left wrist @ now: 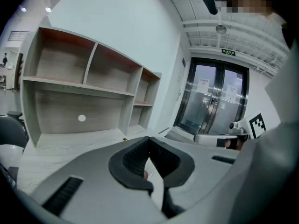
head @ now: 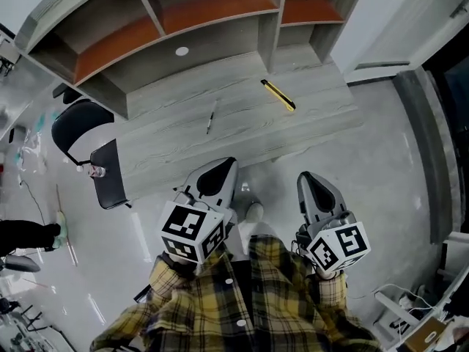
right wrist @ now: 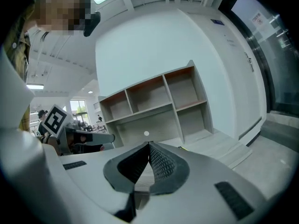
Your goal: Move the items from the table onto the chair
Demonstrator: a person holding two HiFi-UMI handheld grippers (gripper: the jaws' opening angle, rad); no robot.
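Short of the table's near edge, over glossy pale floor (head: 388,189), the left gripper (head: 218,173) and right gripper (head: 312,188) both have their ribbed dark pads (left wrist: 133,160) clenched together, with nothing between them. Ahead of the left one, about mid-table, lies a slim dark pen (head: 210,117). A yellow-and-black utility knife (head: 278,94) lies diagonally toward the back right, ahead of the right gripper. Both items are well apart from the fingers, with bare grey wood-grain table (head: 315,116) between. An open-shelved hutch (head: 198,20) with orange-brown boards stands along the back edge. Off the left end stands the black chair (head: 111,178), with a rounded backrest and a flat seat. A small pale item (head: 95,171) at the seat's edge is too small to tell.
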